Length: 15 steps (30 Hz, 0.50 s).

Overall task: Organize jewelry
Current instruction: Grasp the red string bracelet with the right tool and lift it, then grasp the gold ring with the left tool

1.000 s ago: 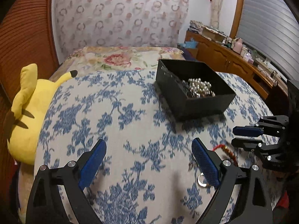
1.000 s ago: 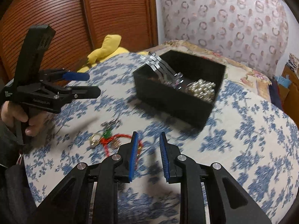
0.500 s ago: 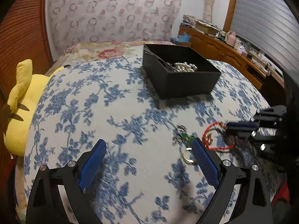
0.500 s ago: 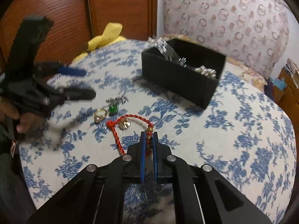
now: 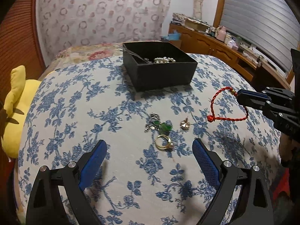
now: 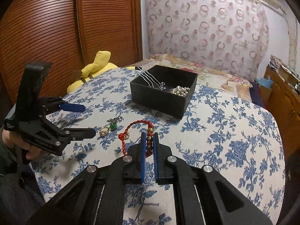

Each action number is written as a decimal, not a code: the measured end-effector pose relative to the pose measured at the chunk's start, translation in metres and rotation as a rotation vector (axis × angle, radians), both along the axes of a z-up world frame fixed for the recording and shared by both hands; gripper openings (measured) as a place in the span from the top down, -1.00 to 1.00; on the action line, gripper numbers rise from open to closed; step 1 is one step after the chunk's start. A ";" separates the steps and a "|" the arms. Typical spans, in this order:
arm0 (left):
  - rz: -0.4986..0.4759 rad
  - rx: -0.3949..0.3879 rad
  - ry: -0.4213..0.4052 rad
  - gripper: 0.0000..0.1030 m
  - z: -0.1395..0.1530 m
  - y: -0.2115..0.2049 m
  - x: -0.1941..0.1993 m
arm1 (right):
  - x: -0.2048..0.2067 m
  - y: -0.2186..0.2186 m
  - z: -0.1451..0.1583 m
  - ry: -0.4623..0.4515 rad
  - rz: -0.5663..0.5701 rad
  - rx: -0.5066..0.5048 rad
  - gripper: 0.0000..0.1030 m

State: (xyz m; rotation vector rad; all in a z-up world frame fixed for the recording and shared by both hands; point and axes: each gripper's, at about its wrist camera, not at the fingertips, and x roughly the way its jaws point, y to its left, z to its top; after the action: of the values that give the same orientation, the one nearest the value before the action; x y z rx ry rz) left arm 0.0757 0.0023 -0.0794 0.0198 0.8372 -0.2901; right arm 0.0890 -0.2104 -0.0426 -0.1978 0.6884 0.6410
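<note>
My right gripper [image 6: 149, 137] is shut on a red cord bracelet [image 6: 138, 123] with gold beads and holds it lifted above the bed; it also shows in the left wrist view [image 5: 227, 119], hanging from the right gripper [image 5: 241, 92]. My left gripper [image 5: 149, 150] is open and empty, just before a gold ring [image 5: 163, 142], a green-stone pendant [image 5: 165, 126] and a small gold charm [image 5: 184, 124] on the cover. A black jewelry box [image 5: 159, 67] holds pearls [image 5: 165, 59] and silver hairpins. The box [image 6: 165, 91] stands beyond the bracelet in the right wrist view.
A blue-flowered bed cover [image 5: 75, 103] lies under everything. A yellow plush toy [image 5: 14, 108] sits at the left edge. A wooden dresser [image 5: 225, 46] with clutter stands at the right. A brown slatted wardrobe [image 6: 56, 28] is behind the bed.
My right gripper closed on the red bracelet and lifted it off the cover, leaving the small gold charm behind. My left gripper drew back, still open, bringing the ring and pendant into view.
</note>
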 end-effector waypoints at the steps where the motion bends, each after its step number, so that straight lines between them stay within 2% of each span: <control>1: -0.006 0.000 0.003 -0.60 -0.001 -0.002 0.001 | -0.001 -0.001 0.000 0.000 -0.002 -0.001 0.84; 3: -0.012 0.004 0.015 -0.41 -0.004 -0.006 0.003 | -0.003 -0.002 -0.002 0.002 -0.005 -0.001 0.84; 5: -0.021 0.011 0.025 -0.31 -0.006 -0.009 0.005 | -0.003 -0.002 -0.002 0.003 -0.007 0.001 0.84; 7: -0.035 0.017 0.032 -0.03 -0.009 -0.014 0.006 | -0.003 -0.002 -0.003 0.006 -0.009 0.002 0.84; 10: -0.040 0.032 0.040 0.13 -0.013 -0.019 0.009 | -0.002 -0.002 -0.006 0.011 -0.012 0.001 0.84; 14: -0.039 0.038 0.031 0.20 -0.013 -0.022 0.010 | -0.001 -0.001 -0.010 0.019 -0.011 -0.003 0.84; 15: -0.038 0.043 0.027 0.31 -0.014 -0.023 0.010 | 0.000 -0.001 -0.011 0.021 -0.012 -0.005 0.84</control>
State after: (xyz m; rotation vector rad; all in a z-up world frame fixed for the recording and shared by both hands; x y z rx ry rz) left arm 0.0858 -0.0203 -0.0933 0.0724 0.8709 -0.3091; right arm 0.0886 -0.2109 -0.0532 -0.1916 0.7107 0.6311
